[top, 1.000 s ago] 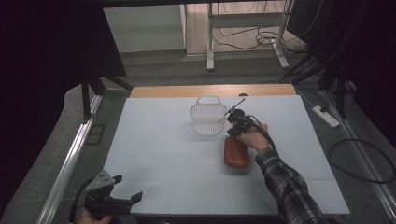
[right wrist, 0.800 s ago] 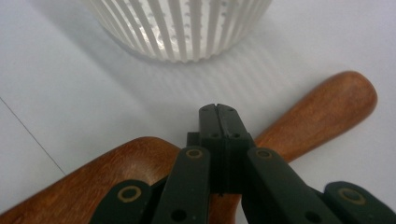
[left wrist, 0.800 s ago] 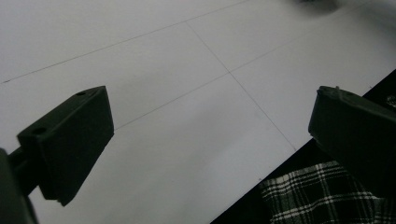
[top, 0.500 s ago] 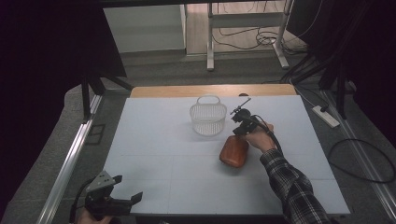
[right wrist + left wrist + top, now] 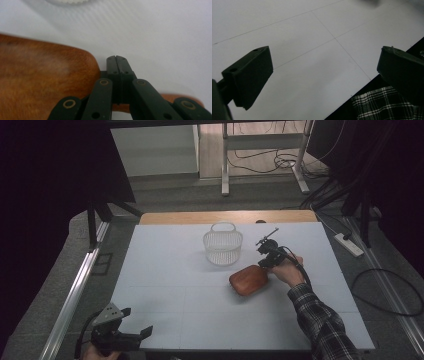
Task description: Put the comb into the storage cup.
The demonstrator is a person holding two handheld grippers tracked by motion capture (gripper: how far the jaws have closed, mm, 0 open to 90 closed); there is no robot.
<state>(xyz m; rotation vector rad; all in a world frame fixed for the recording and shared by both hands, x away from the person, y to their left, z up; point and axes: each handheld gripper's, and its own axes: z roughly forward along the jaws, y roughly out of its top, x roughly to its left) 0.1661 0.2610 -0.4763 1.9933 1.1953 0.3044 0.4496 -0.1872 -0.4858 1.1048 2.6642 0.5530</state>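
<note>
so the table [image 5: 165, 270] is a big pale sheet, bare but for two things set toward its far right. the largest of them is the tray [image 5: 248, 279], a reddish-brown wooden dish with rounded corners, lying flat just in front of and to the right of the basket [image 5: 223, 244], near it but apart. the basket is white plastic mesh, upright, its handle folded at the back rim.

the right gripper [image 5: 265, 254] sits at the tray's far right edge, held in the person's hand with a plaid sleeve [image 5: 325, 327] behind it. in the right gripper view its jaws are pressed flat together with nothing between them, tips just beside the tray's rim [image 5: 85, 65] and partly over it. that looks like a push step: closed jaws nudging the tray across the table, not lifting it.

the left gripper [image 5: 127, 336] waits at the near left corner, jaws spread wide over bare table [image 5: 312, 62], holding nothing.

next, i judge, the tray wants a steady sideways shove from low on its rim, or else the jaws must spread and take the rim to carry it; a high contact may ride over the edge.
</note>
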